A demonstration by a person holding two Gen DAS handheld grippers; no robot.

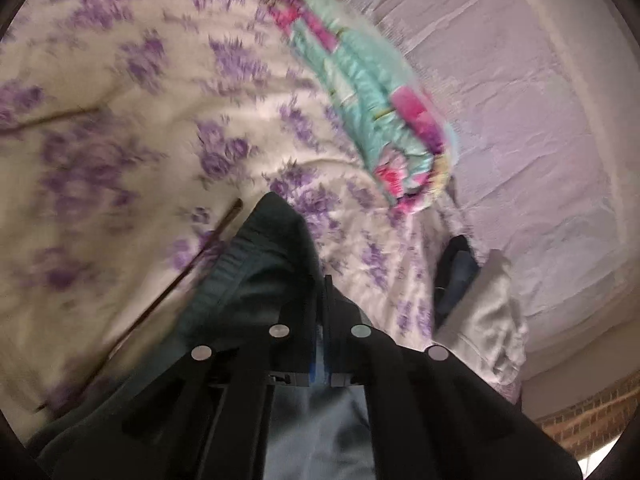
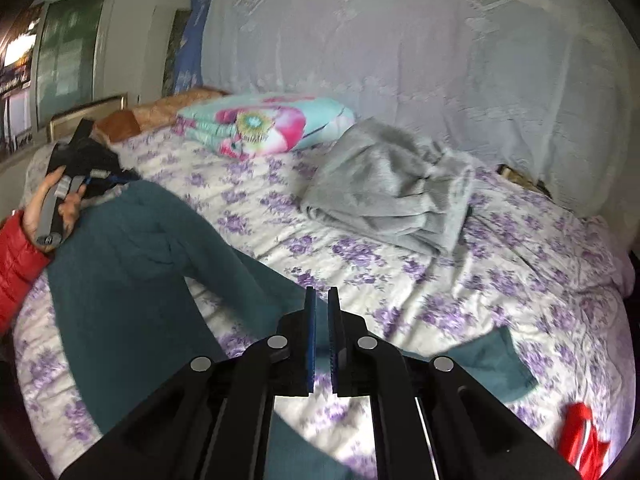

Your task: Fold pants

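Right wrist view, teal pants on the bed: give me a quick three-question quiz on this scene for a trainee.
1. True or false: the teal pants already lie folded into a neat square.
2. Which item lies bunched up on the bed beyond the pants, toward the pale curtain? A) grey garment B) yellow towel C) striped shirt
3. In a few words: what pattern is printed on the bedsheet?

Key: 1 false, the pants lie spread out with the legs apart. 2 A. 3 purple flowers on white.
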